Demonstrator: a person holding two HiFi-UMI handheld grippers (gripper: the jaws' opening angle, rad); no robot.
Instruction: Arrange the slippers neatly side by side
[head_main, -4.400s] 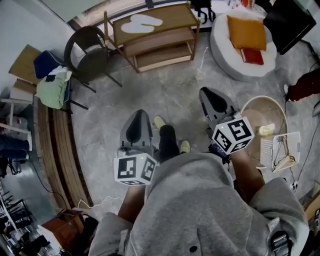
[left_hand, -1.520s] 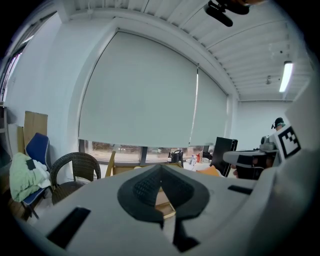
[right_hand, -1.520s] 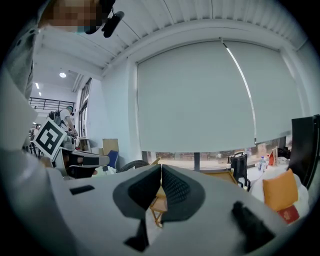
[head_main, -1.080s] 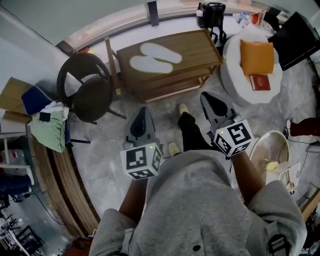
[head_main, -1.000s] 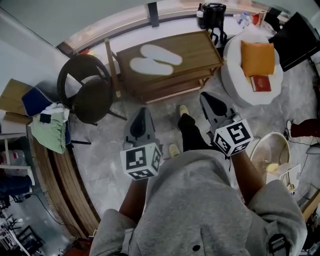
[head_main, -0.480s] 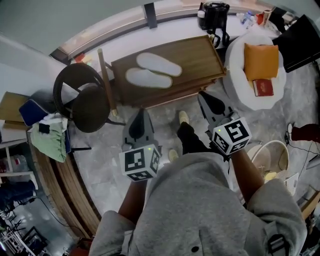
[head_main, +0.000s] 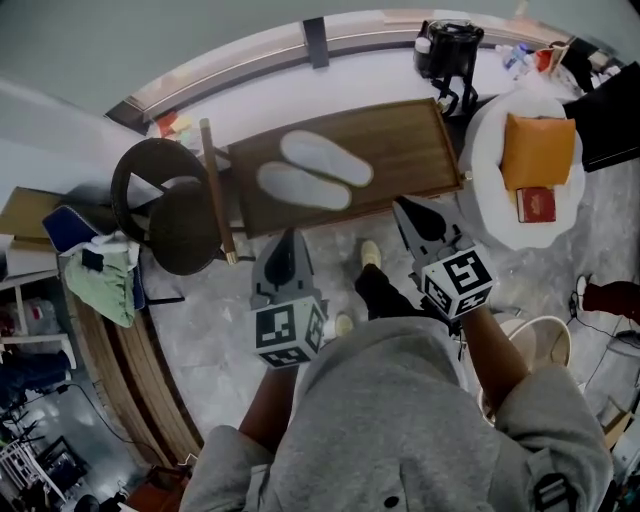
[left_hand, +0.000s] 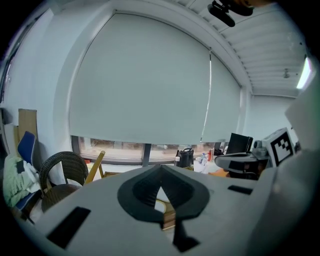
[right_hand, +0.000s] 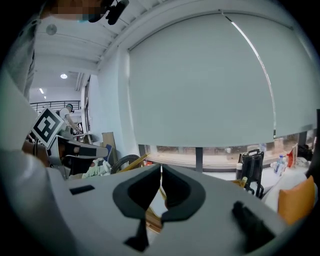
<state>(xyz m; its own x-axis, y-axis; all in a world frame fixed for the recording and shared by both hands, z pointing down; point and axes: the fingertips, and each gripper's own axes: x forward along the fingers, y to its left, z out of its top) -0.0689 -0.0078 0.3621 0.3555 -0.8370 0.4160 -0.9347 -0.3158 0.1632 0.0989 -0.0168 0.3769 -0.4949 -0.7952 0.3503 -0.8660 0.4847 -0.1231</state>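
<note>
Two white slippers lie on the top of a wooden shelf rack in the head view: one slipper further back, the other slipper nearer and to the left, both angled and slightly staggered. My left gripper hangs just in front of the rack's near edge, jaws shut and empty. My right gripper is at the rack's front right, also shut with nothing in it. In both gripper views the tips meet, left gripper and right gripper.
A dark wicker chair stands left of the rack, with a wooden pole leaning beside it. A white round pouf with an orange cushion is at the right. A black kettle stand sits behind the rack. The person's feet are on grey floor.
The person has walked up to the rack: it and the slippers have grown nearer and now lie directly ahead of both grippers. Both grippers stay shut.
</note>
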